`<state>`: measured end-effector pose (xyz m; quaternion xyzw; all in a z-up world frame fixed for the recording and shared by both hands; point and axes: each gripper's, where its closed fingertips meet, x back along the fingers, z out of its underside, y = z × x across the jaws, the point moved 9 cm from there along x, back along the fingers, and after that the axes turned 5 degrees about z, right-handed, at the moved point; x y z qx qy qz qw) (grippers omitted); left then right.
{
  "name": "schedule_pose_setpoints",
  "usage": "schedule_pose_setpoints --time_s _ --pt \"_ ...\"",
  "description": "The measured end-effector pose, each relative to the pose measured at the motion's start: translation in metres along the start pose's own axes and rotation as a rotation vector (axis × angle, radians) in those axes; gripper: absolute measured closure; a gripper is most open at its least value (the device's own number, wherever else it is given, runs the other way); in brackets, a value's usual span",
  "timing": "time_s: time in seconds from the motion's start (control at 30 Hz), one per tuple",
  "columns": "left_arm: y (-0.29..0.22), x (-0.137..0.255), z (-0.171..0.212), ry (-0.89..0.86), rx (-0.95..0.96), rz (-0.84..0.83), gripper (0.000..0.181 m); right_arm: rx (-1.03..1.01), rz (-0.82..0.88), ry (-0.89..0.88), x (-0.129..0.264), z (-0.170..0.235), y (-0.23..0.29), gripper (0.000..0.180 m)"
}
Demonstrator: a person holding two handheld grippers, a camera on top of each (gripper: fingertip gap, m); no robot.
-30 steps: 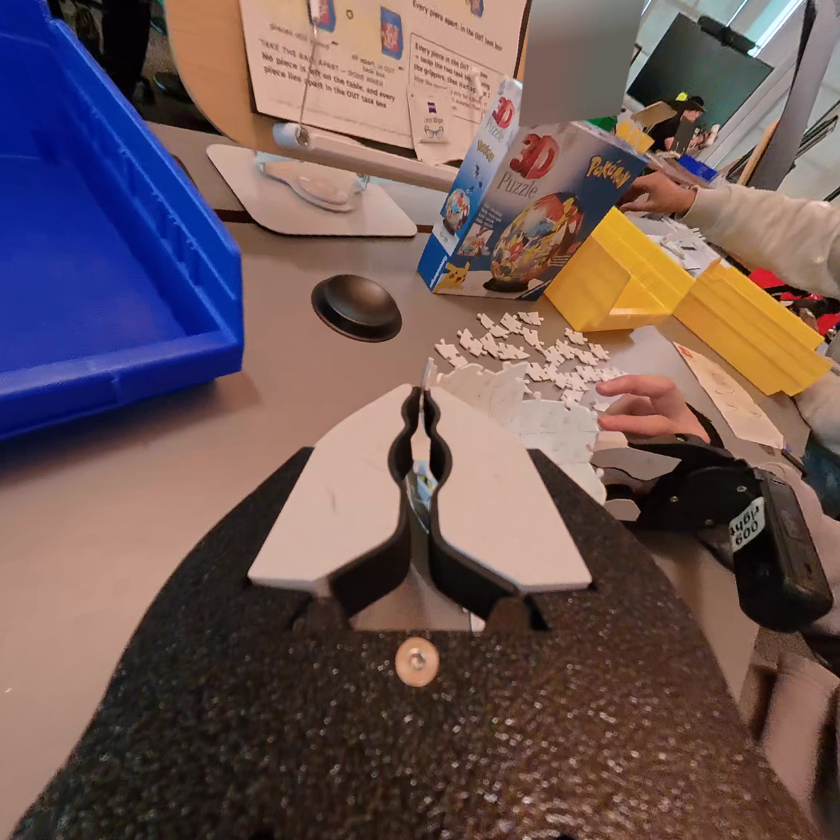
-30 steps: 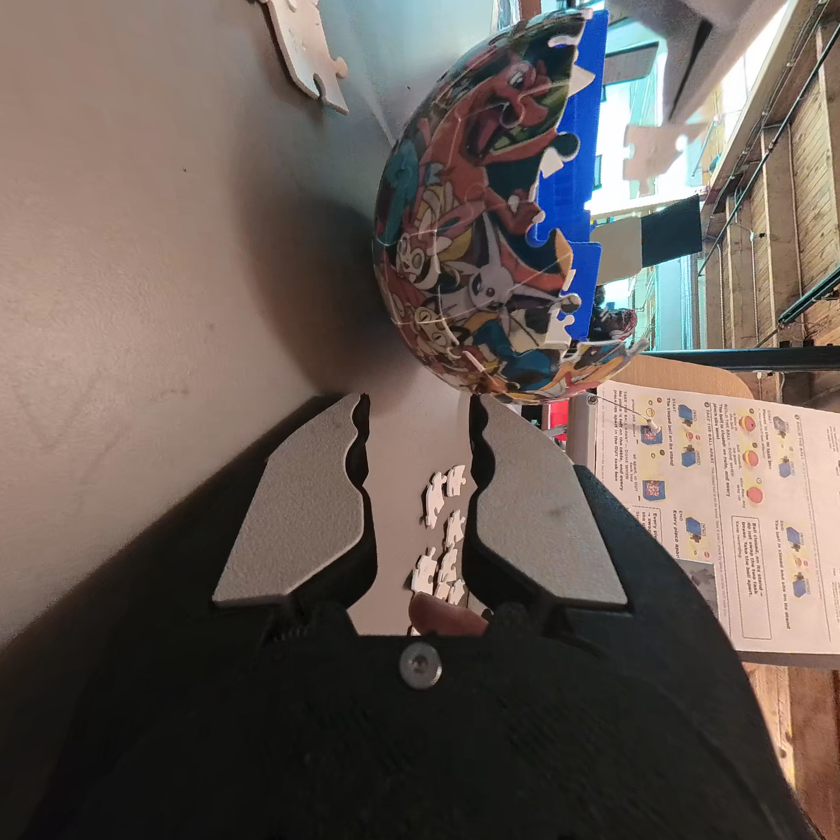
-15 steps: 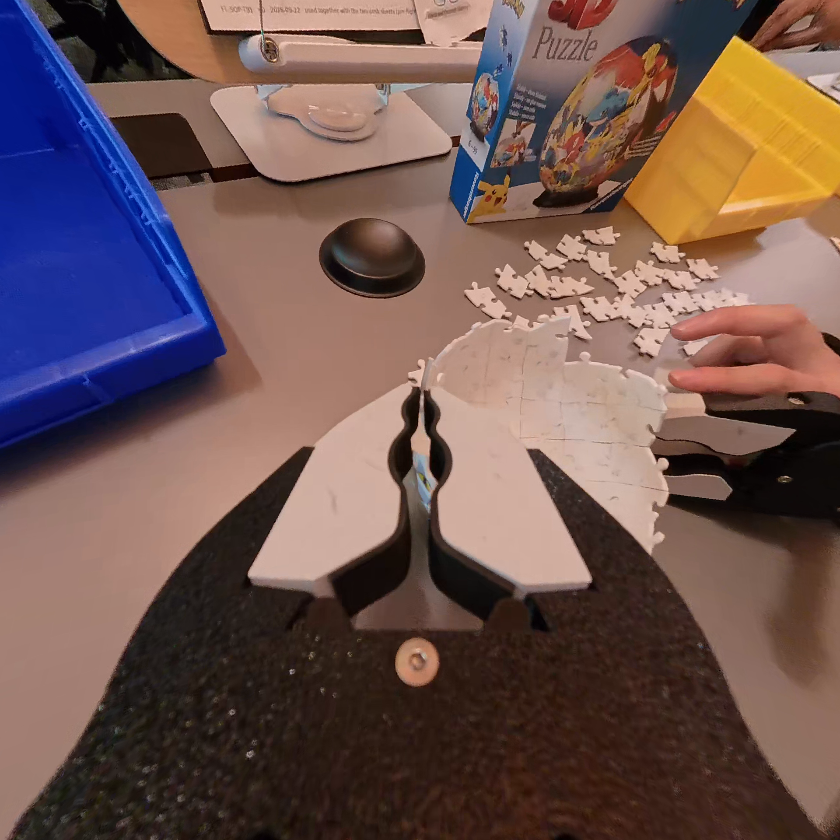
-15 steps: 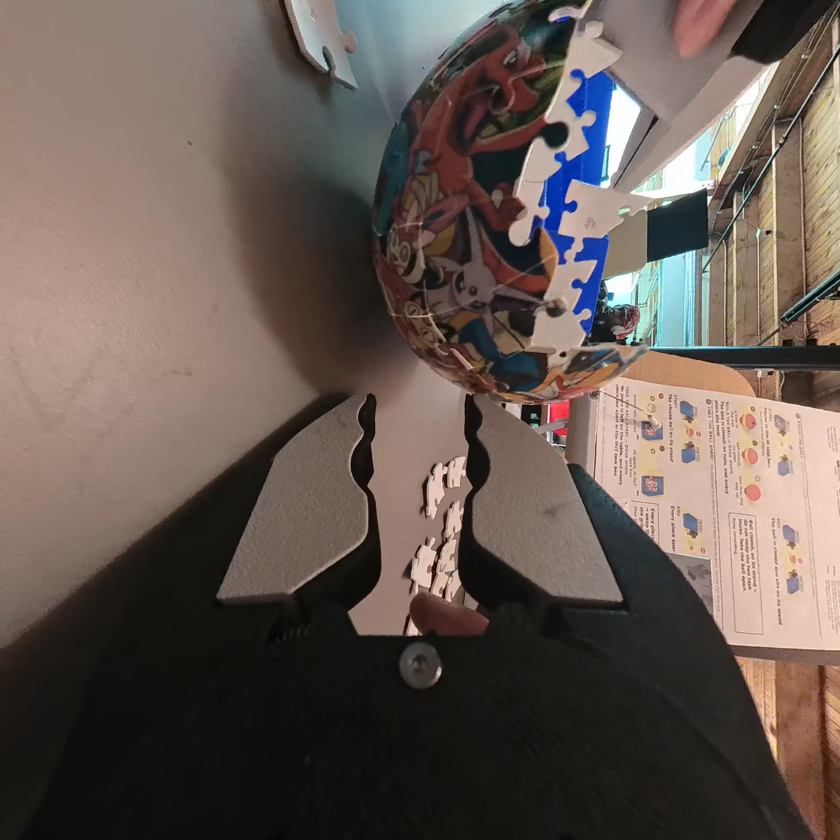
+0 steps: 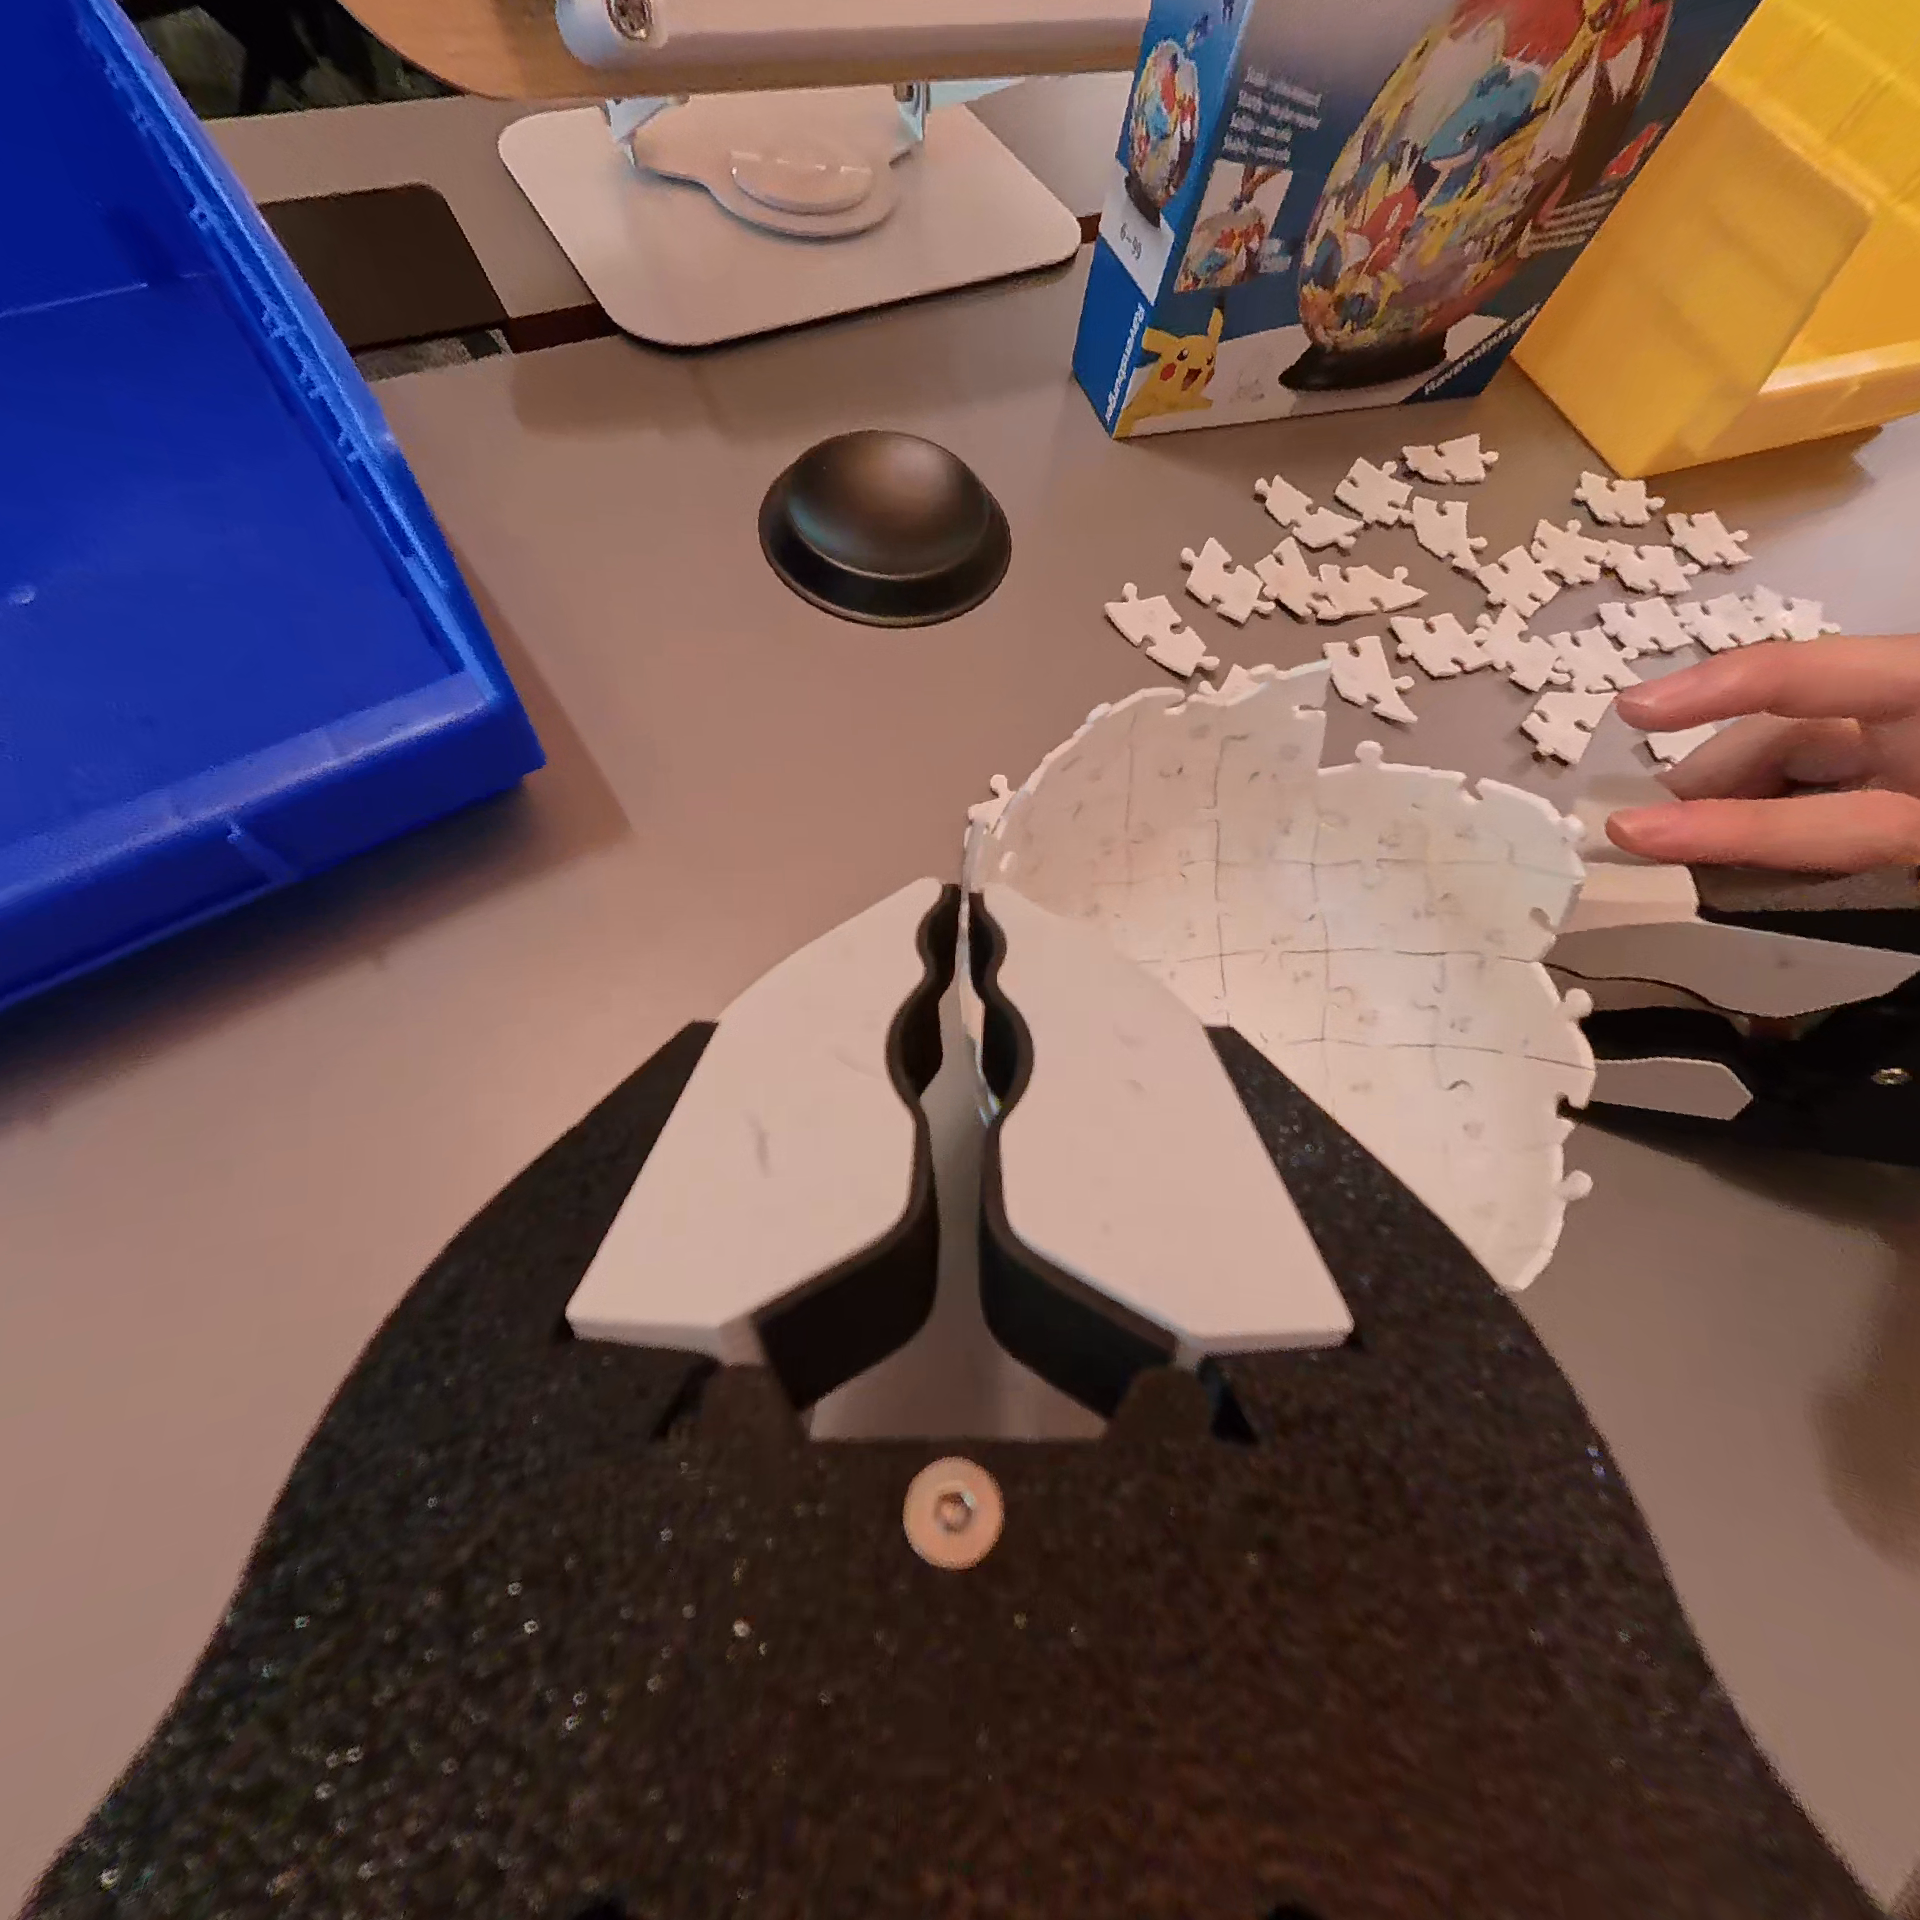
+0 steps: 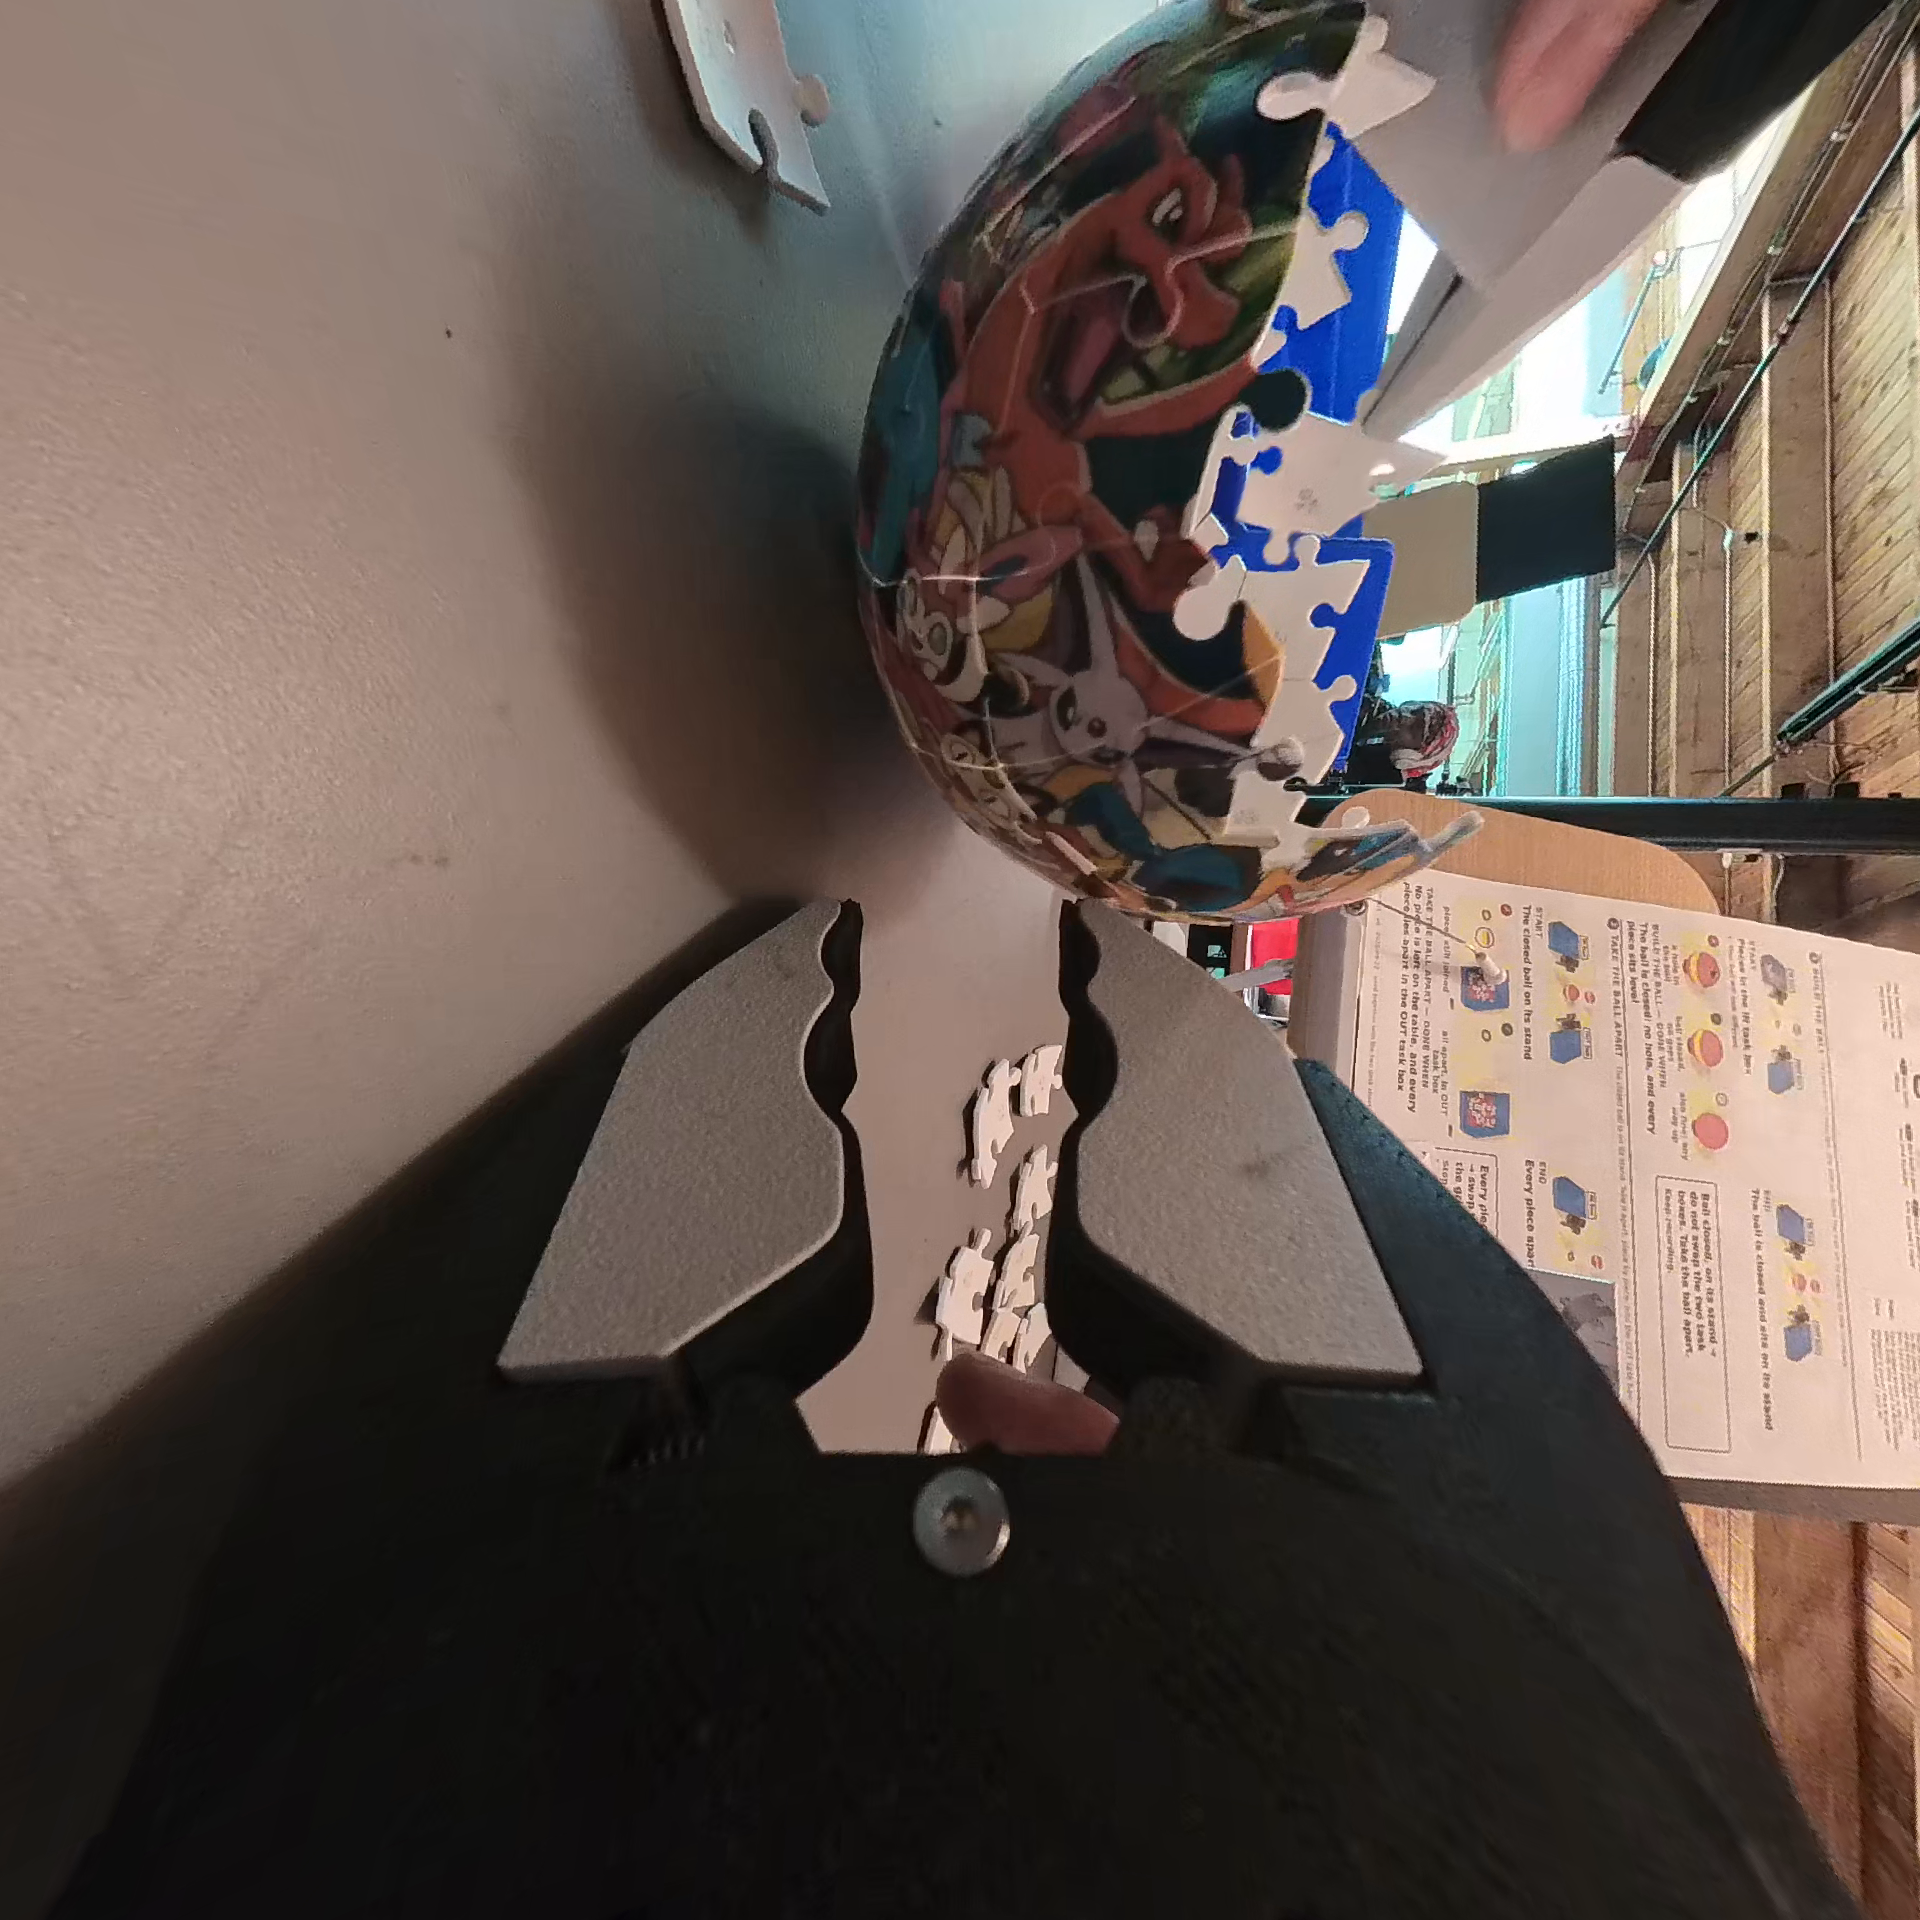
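My left gripper [image 5: 961, 904] is shut on the rim of a half-built puzzle ball shell [image 5: 1299, 935], whose white inside faces this view. The shell rests on the grey table [image 5: 727, 790]. In the right wrist view its colourful printed outside [image 6: 1039, 520] shows, with the left gripper's fingers [image 6: 1507, 291] clamped on the jagged rim. My right gripper [image 6: 956, 914] lies on its side, open and empty, with its upper fingertip just short of the shell. A hand [image 5: 1766, 769] rests on it. Loose white puzzle pieces [image 5: 1507, 592] lie behind the shell.
A blue bin [image 5: 208, 520] stands at the left, a black dome stand [image 5: 883, 530] at the middle. A puzzle box [image 5: 1351, 208] and a yellow bin [image 5: 1714, 260] stand at the back right, beside a white stand base [image 5: 790, 229]. An instruction sheet [image 6: 1610, 1195] hangs behind. Spacing between my two grippers at the tips: around 15 centimetres.
My left gripper, still shut on the shell's rim, has tipped downward and its fingers have come into the right wrist view. The shell has turned slightly. The right gripper has stayed open.
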<state>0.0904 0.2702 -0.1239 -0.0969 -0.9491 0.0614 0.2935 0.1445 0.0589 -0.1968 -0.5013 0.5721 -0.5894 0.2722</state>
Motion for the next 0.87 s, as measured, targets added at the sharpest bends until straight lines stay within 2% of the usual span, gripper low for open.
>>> schedule_pose_setpoints --time_s 0.23,0.53,0.87 --pt "0.004 -0.001 -0.006 0.090 -0.051 0.006 0.180 0.004 -0.002 -0.001 0.000 0.001 0.000 0.144" --pt "0.003 -0.011 -0.023 0.341 -0.230 -0.015 0.180 0.010 -0.005 -0.002 0.001 0.001 0.000 0.146" --pt "-0.003 -0.020 -0.037 0.494 -0.376 0.014 0.180 0.011 -0.009 -0.006 0.001 0.002 0.000 0.148"
